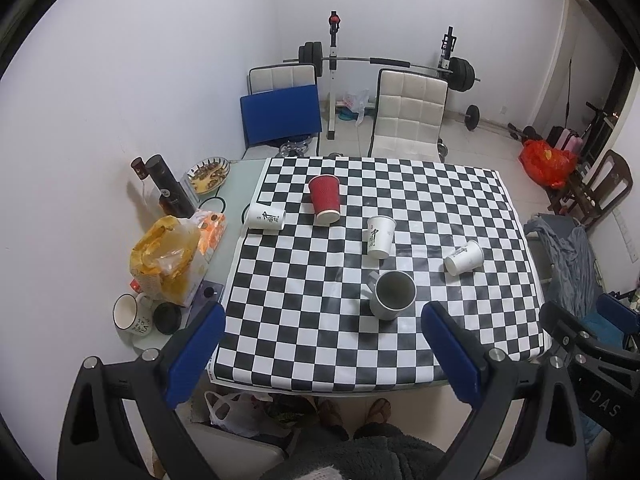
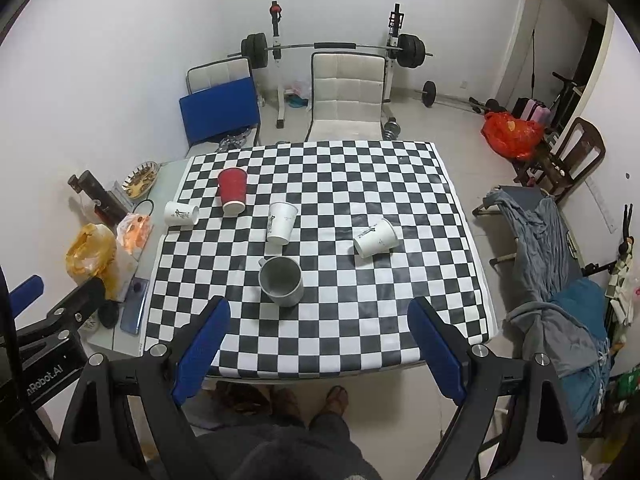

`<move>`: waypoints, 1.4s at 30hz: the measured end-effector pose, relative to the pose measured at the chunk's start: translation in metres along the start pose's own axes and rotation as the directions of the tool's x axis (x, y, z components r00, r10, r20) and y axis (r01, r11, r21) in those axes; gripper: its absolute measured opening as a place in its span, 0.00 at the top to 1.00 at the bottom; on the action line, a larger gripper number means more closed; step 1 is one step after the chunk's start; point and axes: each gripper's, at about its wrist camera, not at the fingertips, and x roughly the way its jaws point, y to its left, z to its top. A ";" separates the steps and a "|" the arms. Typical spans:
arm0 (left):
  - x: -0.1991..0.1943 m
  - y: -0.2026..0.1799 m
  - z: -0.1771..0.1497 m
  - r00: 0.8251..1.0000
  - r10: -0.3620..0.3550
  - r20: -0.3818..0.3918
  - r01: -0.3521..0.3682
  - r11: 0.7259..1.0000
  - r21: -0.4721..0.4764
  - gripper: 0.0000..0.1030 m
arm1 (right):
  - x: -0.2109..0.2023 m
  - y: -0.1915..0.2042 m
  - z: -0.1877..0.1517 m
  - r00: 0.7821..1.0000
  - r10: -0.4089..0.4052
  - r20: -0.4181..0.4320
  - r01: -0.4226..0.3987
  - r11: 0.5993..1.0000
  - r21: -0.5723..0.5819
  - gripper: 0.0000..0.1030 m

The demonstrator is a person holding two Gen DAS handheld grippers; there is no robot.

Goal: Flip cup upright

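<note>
On the checkered tablecloth [image 1: 304,320] [image 2: 360,320] stand or lie several cups. A grey mug [image 1: 392,294] [image 2: 281,281] stands upright near the front. A red paper cup [image 1: 325,199] [image 2: 232,189] and a white paper cup [image 1: 380,237] [image 2: 281,223] stand upside down. Two more white paper cups lie on their sides, one at the left [image 1: 265,216] [image 2: 181,213] and one at the right [image 1: 464,257] [image 2: 376,237]. My left gripper [image 1: 324,356] and right gripper [image 2: 320,348] are open and empty, high above the table's front edge.
Left of the cloth are a yellow bag [image 1: 164,256], a white mug [image 1: 130,314], dark bottles [image 1: 168,188], a snack bowl [image 1: 208,174] and a phone [image 2: 134,308]. Chairs [image 1: 408,112] and a barbell rack stand behind the table. Draped clothes [image 2: 552,264] hang at the right.
</note>
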 end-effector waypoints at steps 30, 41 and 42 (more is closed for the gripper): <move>0.003 -0.003 -0.001 1.000 0.019 -0.014 -0.019 1.000 0.010 0.03 | 0.014 -0.006 0.000 0.999 -0.026 -0.021 0.027 1.000 0.013 0.11; 0.004 -0.003 -0.002 1.000 0.017 -0.015 -0.017 1.000 0.008 0.03 | 0.014 -0.006 0.000 1.000 -0.024 -0.020 0.024 1.000 0.014 0.11; 0.004 -0.002 -0.002 1.000 0.019 -0.013 -0.019 1.000 0.012 0.03 | 0.014 -0.005 0.000 0.999 -0.026 -0.021 0.026 1.000 0.016 0.11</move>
